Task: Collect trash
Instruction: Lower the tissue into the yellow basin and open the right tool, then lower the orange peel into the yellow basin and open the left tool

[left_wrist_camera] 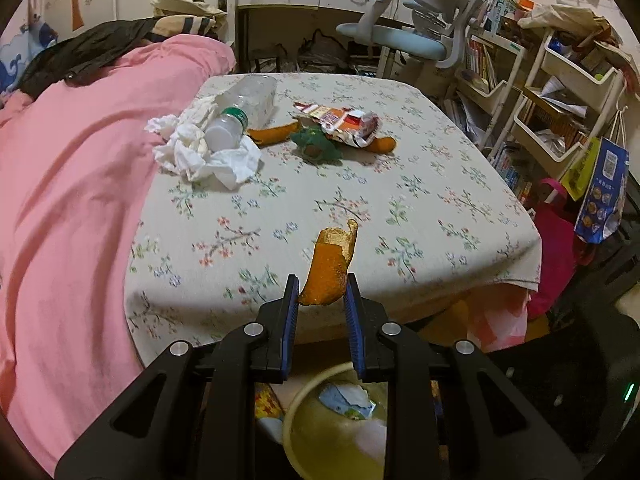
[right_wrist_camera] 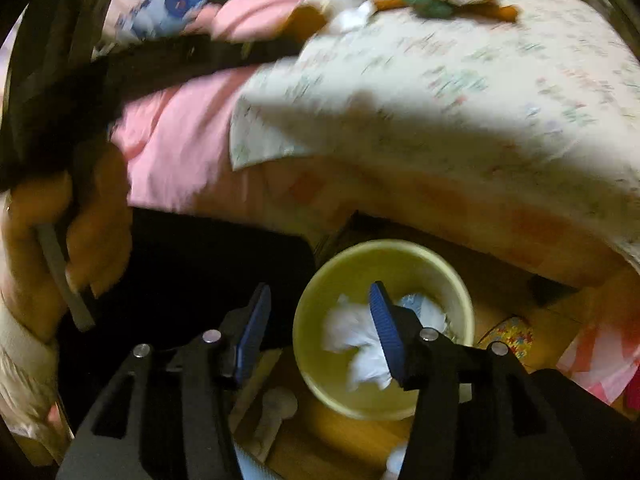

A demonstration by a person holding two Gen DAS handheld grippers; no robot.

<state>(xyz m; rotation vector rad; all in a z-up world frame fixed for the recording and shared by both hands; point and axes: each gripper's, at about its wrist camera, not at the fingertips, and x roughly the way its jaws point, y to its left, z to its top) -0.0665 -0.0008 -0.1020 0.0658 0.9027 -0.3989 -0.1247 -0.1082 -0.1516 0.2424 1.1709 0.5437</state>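
Orange peel [left_wrist_camera: 329, 268] pinched between pads of left gripper [left_wrist_camera: 322, 294], held above floral tablecloth [left_wrist_camera: 420, 184] edge. Right gripper [right_wrist_camera: 316, 312] spread, nothing between jaws, yellow bin [right_wrist_camera: 460, 280] with white tissue [right_wrist_camera: 352, 336] at its 2 o'clock.

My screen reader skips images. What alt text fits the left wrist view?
The left hand-held gripper pinches an orange peel above a floral tablecloth. Farther back lie tissues, a plastic bottle and a snack wrapper; a yellow bin sits below.
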